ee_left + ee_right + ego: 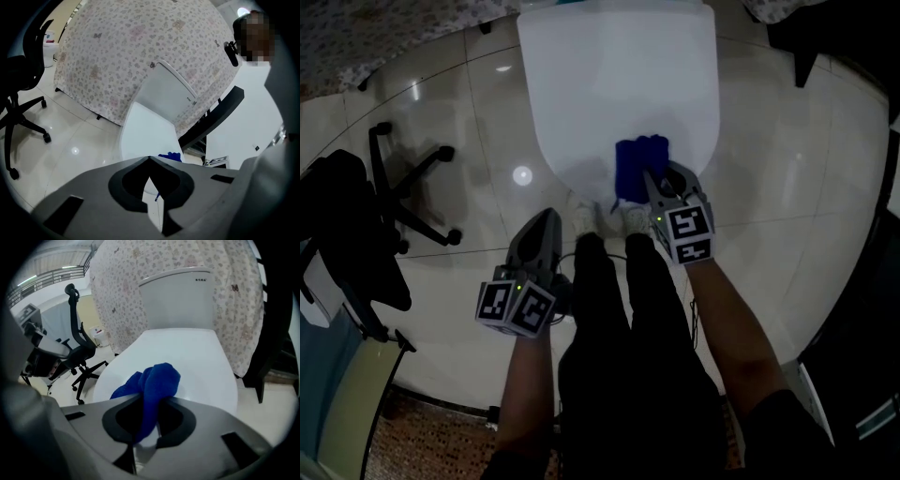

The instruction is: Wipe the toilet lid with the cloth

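The pale glossy tile floor (787, 187) fills most of the head view, and a floral-print drape (140, 47) hangs behind the toilet. The white toilet lid (619, 84) is down. Its rounded front edge points toward the person, and the cistern (178, 296) stands upright at its back edge. A black office chair (356, 234) stands on the floor well off the lid's left side.

The right gripper (654, 187) sits at the front edge of the lid, right of its middle. Its jaws are clamped on the blue cloth (639, 164) — a bunched fold runs down between them. The rest of the cloth lies on the lid just ahead of the jaw tips, near the front rim.

The left gripper (547, 217) is over the floor just off the lid's front-left edge, apart from it. Its jaws are closed tip to tip with nothing between them — only floor and lid show past them.
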A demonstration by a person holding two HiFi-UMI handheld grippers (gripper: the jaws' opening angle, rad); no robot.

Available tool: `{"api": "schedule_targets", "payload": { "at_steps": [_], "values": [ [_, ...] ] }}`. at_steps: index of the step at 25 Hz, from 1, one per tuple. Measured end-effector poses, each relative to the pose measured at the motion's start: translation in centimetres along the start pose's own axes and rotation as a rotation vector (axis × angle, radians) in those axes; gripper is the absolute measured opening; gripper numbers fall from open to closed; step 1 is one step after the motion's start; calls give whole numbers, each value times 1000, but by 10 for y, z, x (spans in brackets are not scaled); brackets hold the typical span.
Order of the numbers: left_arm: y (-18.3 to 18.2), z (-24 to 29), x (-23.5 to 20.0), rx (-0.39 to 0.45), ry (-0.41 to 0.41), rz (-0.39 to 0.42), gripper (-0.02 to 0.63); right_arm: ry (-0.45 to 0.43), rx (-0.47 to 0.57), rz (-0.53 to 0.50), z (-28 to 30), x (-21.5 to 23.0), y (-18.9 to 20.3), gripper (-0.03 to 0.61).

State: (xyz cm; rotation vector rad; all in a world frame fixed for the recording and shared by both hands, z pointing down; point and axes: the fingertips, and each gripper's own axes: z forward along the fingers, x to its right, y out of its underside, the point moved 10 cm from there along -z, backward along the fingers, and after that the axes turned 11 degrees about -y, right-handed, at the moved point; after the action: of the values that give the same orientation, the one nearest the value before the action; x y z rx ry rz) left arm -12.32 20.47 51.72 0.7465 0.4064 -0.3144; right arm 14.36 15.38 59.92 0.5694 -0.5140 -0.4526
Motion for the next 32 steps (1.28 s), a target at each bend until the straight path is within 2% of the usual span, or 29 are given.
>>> {"api": "schedule_targets", "payload": {
  "at_steps": [7,12,17,19,23,28,30,32],
  "values": [
    [4,0,19,-2,6,45,0,96,9,-75,-44,53,19,69],
    [3,-7,20,18,-9,60,0,189,6,-29,-68,85,31,69],
    [-2,-27,24,44,-28,82,0,239,-57,54,-86,103,35,67],
    [-12,-40,29,85,-28,84,0,245,-26,67,-104,103,25,67],
    [-45,-86,42,159,-17,117,0,271,81,18,-172,92,-1,67],
    [-114,-192,68,224,-14,161,0,347,204,38,-314,66,-42,66],
    [-152,-231,81,296,-32,183,0,369,287,62,-366,53,-67,66],
    [-195,-249,101,418,-30,218,0,377,429,34,-396,53,-109,67]
  ]
}}
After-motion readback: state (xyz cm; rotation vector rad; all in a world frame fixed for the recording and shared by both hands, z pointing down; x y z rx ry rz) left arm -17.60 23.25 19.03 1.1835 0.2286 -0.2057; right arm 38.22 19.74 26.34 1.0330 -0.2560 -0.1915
